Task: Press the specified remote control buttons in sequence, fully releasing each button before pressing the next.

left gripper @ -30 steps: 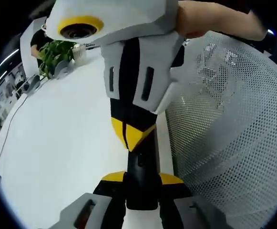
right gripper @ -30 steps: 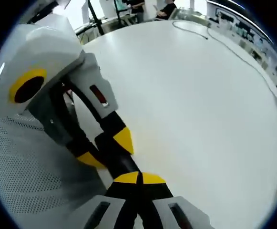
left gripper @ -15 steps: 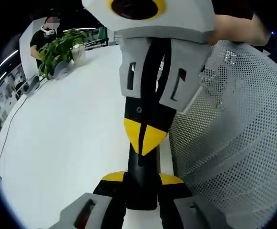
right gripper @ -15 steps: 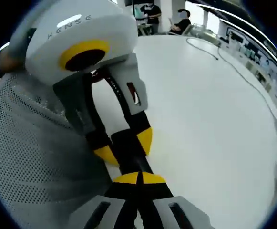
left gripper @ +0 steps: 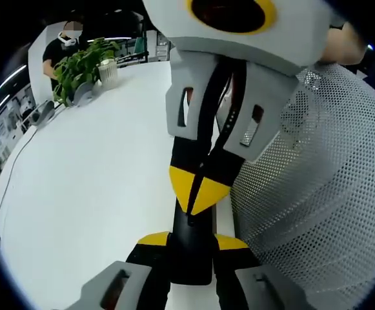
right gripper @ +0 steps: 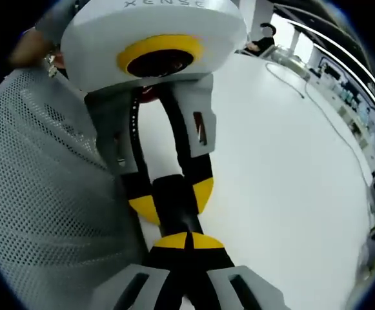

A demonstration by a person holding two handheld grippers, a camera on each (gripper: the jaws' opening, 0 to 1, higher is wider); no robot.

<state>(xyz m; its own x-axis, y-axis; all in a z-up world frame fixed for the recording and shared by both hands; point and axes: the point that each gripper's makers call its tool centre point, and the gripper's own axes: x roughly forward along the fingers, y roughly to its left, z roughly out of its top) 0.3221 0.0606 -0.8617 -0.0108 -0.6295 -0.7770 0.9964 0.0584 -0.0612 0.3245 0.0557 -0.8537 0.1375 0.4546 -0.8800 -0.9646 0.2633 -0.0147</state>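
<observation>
A black remote control (left gripper: 190, 255) stands lengthwise between the yellow-tipped jaws of my left gripper (left gripper: 192, 240), which is shut on its sides. From above, my right gripper (left gripper: 199, 194) comes down with its jaws shut together, their yellow point resting on the remote's face. In the right gripper view, my right gripper (right gripper: 187, 240) is shut at the bottom, its tip against the remote (right gripper: 174, 210). The left gripper (right gripper: 172, 201) clamps the remote there. The buttons are hidden under the tips.
A white table (left gripper: 84, 181) spreads out to the left, with a potted plant (left gripper: 77, 64) and a person (left gripper: 61, 45) at its far end. Grey mesh (left gripper: 316, 194) sits close beside the grippers. A cable (right gripper: 316, 97) lies across the table.
The right gripper has swung round over the remote, now nearly in line with it, and its shut tip has slid slightly along the remote's face. The left gripper keeps its hold.
</observation>
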